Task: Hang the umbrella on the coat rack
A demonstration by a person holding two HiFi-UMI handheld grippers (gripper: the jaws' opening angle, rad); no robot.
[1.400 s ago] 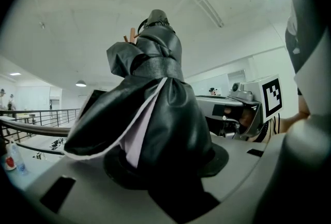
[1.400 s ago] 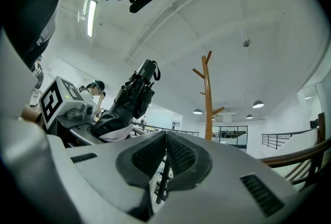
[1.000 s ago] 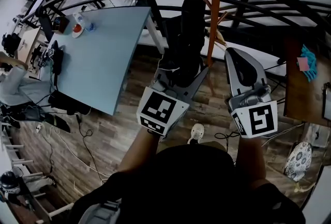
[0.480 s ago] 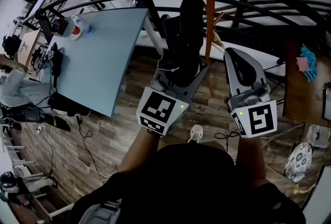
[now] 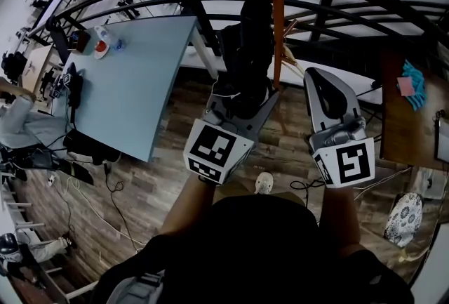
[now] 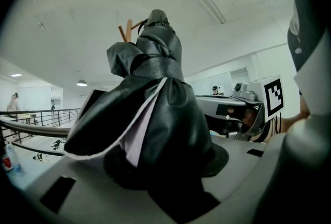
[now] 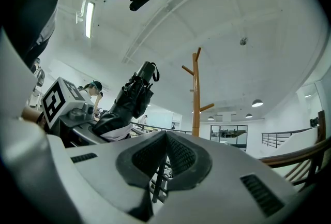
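Since 1 s ago the coat rack slid a bit closer to the umbrella in head view; both grippers barely budged.
L gripper had its fingers clamped on the folded black umbrella, tilted up w/ its tip near the wooden coat rack, just left of the pole, not on a peg. R gripper sat beside it, fingers closed together, holding nothing. Blue tabletop lay off to the left, wood floor below.
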